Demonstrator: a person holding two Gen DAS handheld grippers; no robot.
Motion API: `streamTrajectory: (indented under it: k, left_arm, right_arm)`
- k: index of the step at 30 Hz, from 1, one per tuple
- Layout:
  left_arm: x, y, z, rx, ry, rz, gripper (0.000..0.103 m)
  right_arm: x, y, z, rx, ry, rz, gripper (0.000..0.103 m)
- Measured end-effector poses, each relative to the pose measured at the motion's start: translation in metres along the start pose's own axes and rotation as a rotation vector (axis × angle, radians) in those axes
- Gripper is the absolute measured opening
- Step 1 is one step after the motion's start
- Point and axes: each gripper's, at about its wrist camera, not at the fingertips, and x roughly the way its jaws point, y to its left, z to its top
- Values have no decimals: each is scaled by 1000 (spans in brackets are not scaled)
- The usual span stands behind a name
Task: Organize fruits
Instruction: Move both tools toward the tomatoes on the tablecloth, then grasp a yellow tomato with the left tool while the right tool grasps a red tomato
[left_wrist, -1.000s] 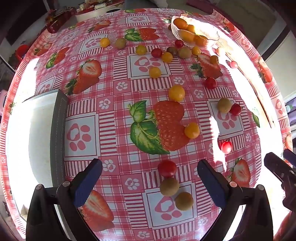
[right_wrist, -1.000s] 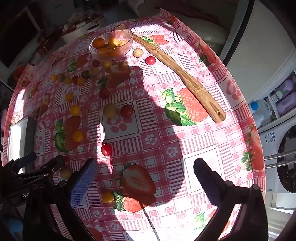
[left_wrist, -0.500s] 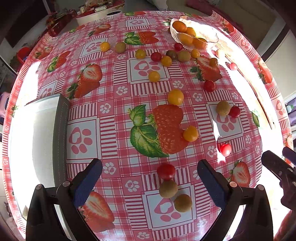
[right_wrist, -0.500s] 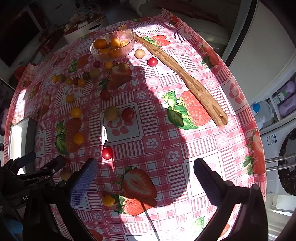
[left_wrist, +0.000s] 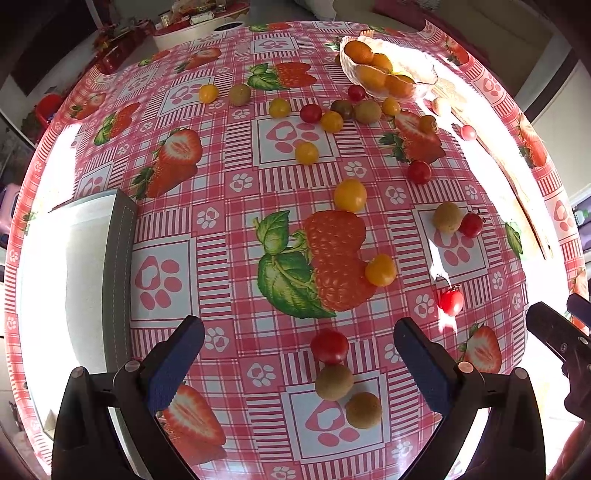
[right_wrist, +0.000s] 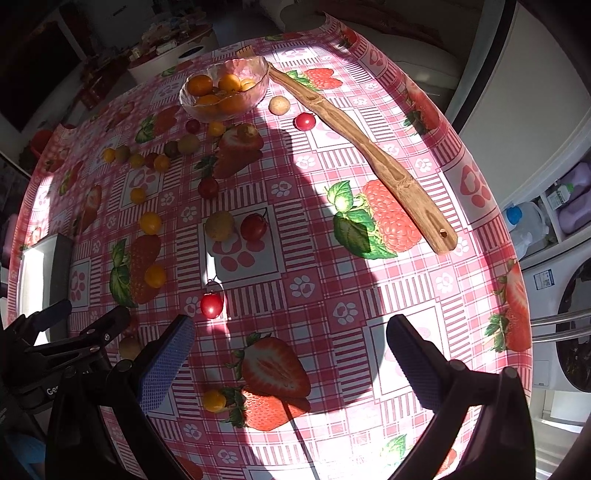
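Both grippers hover with fingers spread wide, grasping nothing. The left gripper (left_wrist: 297, 363) hangs over the near edge of the table (left_wrist: 229, 236), with a red tomato (left_wrist: 329, 346) and two brown fruits (left_wrist: 334, 381) touching in a row between its fingers. The right gripper (right_wrist: 290, 356) is over a printed strawberry, a small yellow fruit (right_wrist: 214, 400) just beside its left finger. Loose fruits lie scattered across the table; the glass bowl (right_wrist: 225, 90) at the far edge holds orange ones. A wooden spoon (right_wrist: 364, 158) lies beside the bowl. A grey tray (left_wrist: 118, 266) sits at the left edge.
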Motion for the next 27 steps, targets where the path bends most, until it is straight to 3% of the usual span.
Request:
streamTrajectory:
  k: [9,24,27]
  left_arm:
    - [6,-4,6,11,0,15,103]
    - [28,-29,24,93,-32,-15,103]
    - [31,-38,24,127,-32,-15,89]
  right_arm:
    - [3,-10,4,0,-1,-36,103]
    - [41,-6,40,-52,33,16,101]
    - [51,-2,45,-67,43,33,92]
